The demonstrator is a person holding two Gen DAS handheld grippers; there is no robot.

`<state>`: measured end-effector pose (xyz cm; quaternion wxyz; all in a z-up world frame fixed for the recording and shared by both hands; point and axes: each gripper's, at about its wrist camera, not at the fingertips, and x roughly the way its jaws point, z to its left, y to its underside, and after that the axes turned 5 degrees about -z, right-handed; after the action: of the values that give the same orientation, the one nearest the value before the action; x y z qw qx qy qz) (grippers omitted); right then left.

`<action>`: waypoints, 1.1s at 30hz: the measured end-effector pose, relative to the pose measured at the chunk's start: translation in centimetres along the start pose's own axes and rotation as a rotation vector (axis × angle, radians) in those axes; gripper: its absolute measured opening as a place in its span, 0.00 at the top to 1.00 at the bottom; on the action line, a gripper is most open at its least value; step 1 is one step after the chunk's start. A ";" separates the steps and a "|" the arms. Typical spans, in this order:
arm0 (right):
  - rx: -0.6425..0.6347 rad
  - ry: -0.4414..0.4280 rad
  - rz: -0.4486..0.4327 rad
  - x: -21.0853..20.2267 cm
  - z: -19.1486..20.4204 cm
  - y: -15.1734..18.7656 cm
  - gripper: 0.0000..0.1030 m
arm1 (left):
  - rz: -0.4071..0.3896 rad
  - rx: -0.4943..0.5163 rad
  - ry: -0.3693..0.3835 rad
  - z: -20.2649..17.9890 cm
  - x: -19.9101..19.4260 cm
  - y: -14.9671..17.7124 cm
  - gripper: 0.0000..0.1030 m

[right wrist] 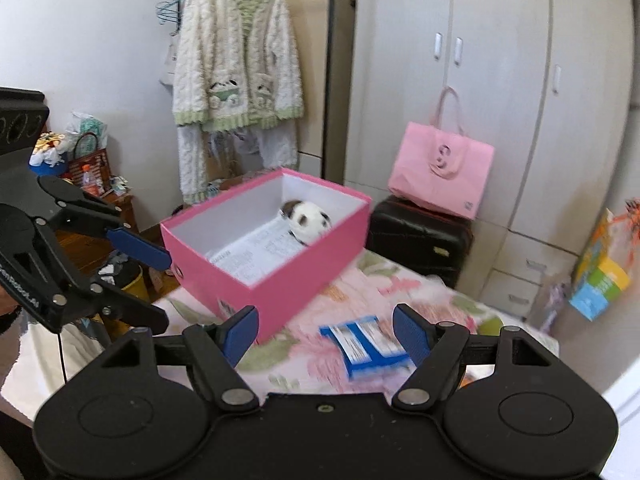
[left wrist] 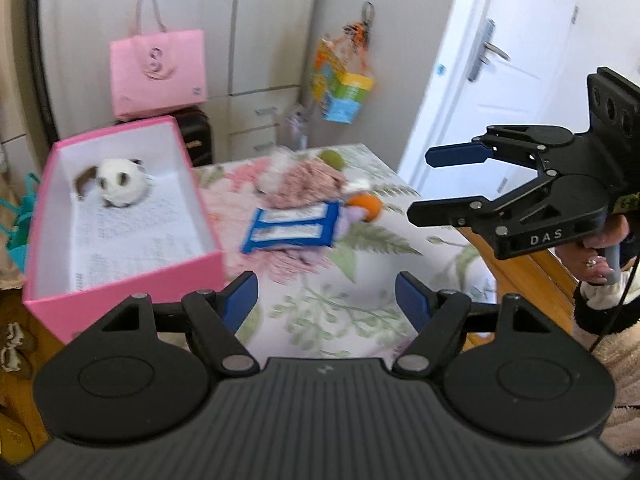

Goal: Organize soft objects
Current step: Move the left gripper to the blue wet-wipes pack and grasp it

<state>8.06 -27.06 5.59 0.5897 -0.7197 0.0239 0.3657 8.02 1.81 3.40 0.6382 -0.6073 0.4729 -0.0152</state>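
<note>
Your left hand-held gripper [left wrist: 326,300] and your right hand-held gripper [right wrist: 325,330] both stand open and empty above the floral desk [left wrist: 340,312]. Only your left view shows the soft pile [left wrist: 304,184] beyond the blue packet [left wrist: 292,228]; only your right view shows the hanging cardigan [right wrist: 236,52]. The panda plush [right wrist: 306,220] lies in the pink box [right wrist: 280,280], ahead-left of your right hand-held gripper, with bare cloth between its jaws.

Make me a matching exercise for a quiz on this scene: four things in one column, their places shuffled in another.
Things:
1. plush panda
2. blue packet
3. pink bag
4. cardigan

Places:
A. hanging on the wall
B. on top of the black suitcase
C. inside the pink box
D. on the floral cloth, beside the box

Pairs: 1-C, 2-D, 3-B, 4-A
</note>
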 end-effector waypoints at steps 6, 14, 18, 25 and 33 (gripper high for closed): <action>0.016 -0.006 0.017 -0.9 -1.0 2.8 0.23 | 0.013 -0.016 0.050 -1.7 2.5 0.5 0.27; -0.015 -0.036 0.050 2.3 -1.6 5.8 0.20 | -0.064 -0.044 0.024 -1.8 7.0 -0.7 0.27; -0.031 -0.001 0.058 5.6 -2.0 7.3 0.19 | -0.076 -0.062 -0.021 -0.9 10.3 -1.3 0.29; -0.002 0.080 0.049 10.8 -3.5 8.4 0.18 | -0.023 -0.118 -0.032 1.2 16.6 -2.2 0.30; 0.004 0.058 0.022 13.4 -4.5 8.0 0.08 | 0.018 -0.170 -0.068 3.1 20.5 -2.9 0.31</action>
<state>16.44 -28.08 -8.31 0.5861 -0.7285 0.0495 0.3511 22.88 -8.75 -6.85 0.5999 -0.6554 0.4561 0.0513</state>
